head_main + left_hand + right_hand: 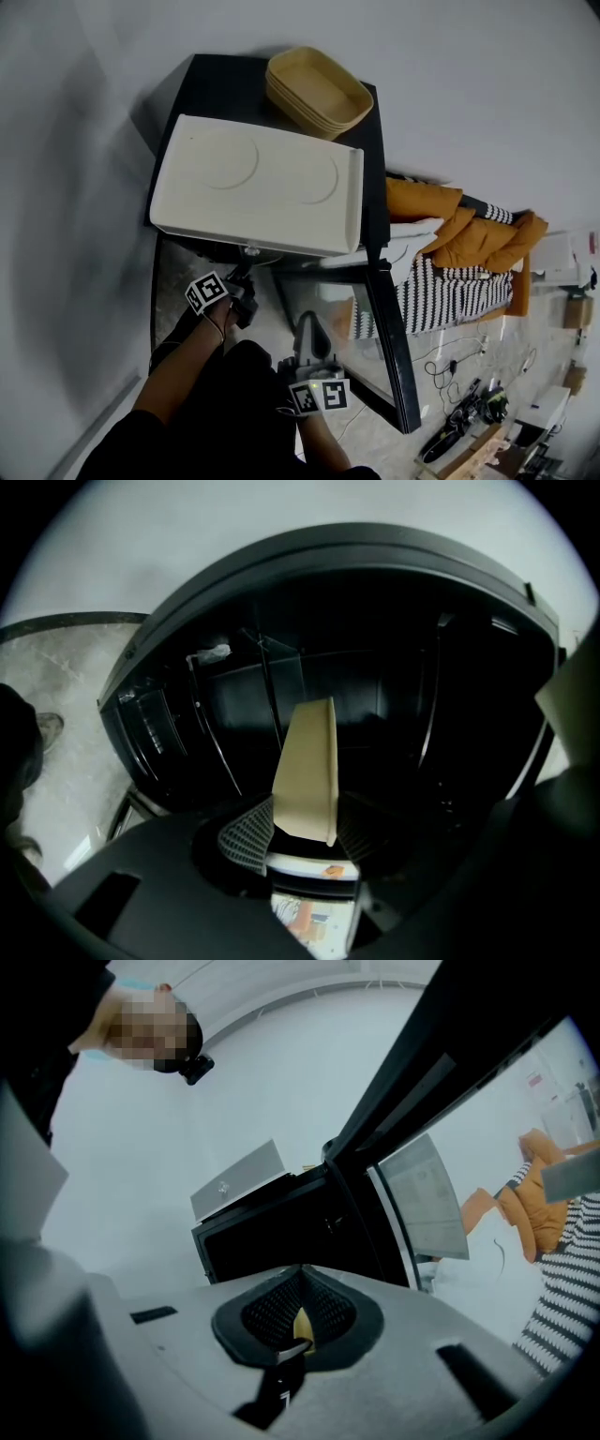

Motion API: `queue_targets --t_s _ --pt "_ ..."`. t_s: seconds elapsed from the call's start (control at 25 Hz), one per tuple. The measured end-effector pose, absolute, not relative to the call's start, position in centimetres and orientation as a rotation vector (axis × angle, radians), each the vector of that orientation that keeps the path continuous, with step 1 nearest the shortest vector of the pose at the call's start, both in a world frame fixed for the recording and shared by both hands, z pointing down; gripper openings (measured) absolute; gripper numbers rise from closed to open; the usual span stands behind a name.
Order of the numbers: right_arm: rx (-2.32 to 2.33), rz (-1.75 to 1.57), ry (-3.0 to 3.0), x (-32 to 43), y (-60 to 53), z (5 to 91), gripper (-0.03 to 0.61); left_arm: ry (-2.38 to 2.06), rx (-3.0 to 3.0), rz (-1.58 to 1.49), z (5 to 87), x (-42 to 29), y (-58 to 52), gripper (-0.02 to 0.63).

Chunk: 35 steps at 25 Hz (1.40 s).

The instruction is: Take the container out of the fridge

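Beige: 1 container [307, 766] clamped by left gripper [305, 829] (fridge [394, 583] open); right gripper [300, 1293] closed.

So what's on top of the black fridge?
A flat white board lies on the fridge, with a stack of tan containers behind it. Whatever is under the board is hidden.
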State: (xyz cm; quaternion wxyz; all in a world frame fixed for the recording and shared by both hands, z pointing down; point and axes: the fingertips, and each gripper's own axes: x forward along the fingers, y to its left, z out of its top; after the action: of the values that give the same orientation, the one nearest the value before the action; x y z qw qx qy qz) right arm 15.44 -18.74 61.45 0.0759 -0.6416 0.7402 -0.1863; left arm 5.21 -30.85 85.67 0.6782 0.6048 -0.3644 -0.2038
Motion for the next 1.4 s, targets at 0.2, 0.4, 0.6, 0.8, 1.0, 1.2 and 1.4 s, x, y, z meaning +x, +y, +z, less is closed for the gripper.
queue_targets --t_s 0.2,0.4,0.6,0.8,1.0,1.2,1.4 --pt "-1.907 -0.564 2.227 15.2 -17.1 59.2 0.002 -0.839 1.343 -0.454 83.9 4.3 -28.5 0.193" --pt "-1.866 -0.560 2.255 15.1 -15.2 56.9 0.002 -0.871 1.340 -0.462 81.9 3.4 -26.1 0.193" --pt "-1.832 -0.575 2.287 15.2 -12.3 55.2 0.002 -0.908 1.339 -0.465 79.8 2.8 -22.8 0.193" --pt "-1.770 -0.574 2.336 15.1 -9.1 53.3 0.002 -0.947 1.327 -0.481 77.1 2.3 -19.1 0.193" --pt "-1.693 -0.557 2.384 14.9 -6.0 51.1 0.002 -0.989 1.316 -0.516 74.8 1.5 -14.8 0.192" --pt "-1.648 -0.567 2.417 15.3 -3.5 49.7 0.002 -1.015 1.291 -0.542 72.5 0.9 -10.5 0.192" --pt "-1.648 -0.575 2.425 15.6 -1.4 48.7 0.002 -1.005 1.272 -0.550 70.3 0.4 -6.3 0.192"
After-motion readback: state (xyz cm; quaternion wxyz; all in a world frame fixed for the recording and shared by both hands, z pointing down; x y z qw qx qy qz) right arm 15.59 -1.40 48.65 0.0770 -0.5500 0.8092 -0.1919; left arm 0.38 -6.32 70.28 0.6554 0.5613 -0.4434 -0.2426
